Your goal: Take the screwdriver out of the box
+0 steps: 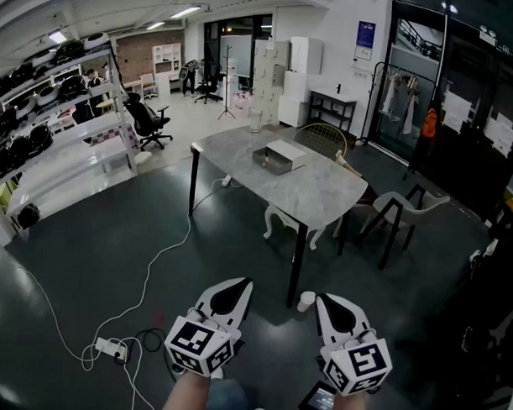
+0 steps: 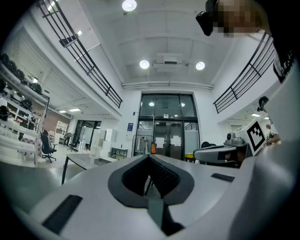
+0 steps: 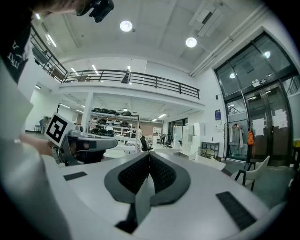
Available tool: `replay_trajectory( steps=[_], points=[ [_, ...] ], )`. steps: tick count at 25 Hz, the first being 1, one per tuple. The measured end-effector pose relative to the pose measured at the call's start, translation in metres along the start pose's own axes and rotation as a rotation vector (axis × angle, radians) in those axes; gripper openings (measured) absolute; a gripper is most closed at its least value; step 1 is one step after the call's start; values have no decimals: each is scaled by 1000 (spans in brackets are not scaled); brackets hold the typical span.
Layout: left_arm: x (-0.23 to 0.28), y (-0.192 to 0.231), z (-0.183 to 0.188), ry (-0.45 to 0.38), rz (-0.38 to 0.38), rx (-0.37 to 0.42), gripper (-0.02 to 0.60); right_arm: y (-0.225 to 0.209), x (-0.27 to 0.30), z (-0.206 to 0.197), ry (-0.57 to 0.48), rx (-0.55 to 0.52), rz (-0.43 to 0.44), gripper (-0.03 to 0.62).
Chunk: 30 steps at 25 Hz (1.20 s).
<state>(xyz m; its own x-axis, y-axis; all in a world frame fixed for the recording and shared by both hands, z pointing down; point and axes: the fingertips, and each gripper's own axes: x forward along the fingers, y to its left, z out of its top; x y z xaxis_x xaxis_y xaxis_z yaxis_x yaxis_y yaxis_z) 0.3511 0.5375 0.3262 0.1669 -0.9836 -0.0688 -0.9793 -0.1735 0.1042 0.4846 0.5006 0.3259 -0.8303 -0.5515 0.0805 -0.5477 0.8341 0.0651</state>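
Firstly, the jaws of the left gripper (image 1: 235, 290) stood together, pad against pad, with nothing between them; its own view confirmed the closed seam (image 2: 150, 160). The jaws of the right gripper (image 1: 330, 305) were likewise closed and empty, as its own view showed (image 3: 149, 157). Both grippers were held level and side by side, close in front of the person, above the dark floor (image 1: 95, 261).

The box (image 1: 279, 155) lay on the grey surface (image 1: 324, 198), well apart from both grippers, ahead of them and far up the head view. It sat near the far middle of that surface, clear of the edges. The screwdriver could not be seen in any view. By the task it is judged to lie inside the box, and its long axis therefore could not be told from here.

The box fell roughly between the lines of the two grippers, slightly toward the left one, so neither hand was judged clearly nearer. The coming move is judged to be a walk forward to the surface, with the jaws to be parted only at the box.

A white cable (image 1: 153, 272) trailed across the floor to the left of that path.
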Motion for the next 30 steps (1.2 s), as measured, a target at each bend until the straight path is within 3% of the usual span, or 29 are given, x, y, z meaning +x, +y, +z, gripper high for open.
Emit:
replay_trajectory(
  steps=[6,12,30],
  points=[
    [15,8,-1,3,10,-2,12,-8,14,-7,25,-34,-13,25],
    [39,35,-3,8,20,-1,12,-22,47,-7,-13,-33,14,25],
    [192,229,18,-25,0,-5,12,-84,281,19,6,-51,-20,25]
  ],
)
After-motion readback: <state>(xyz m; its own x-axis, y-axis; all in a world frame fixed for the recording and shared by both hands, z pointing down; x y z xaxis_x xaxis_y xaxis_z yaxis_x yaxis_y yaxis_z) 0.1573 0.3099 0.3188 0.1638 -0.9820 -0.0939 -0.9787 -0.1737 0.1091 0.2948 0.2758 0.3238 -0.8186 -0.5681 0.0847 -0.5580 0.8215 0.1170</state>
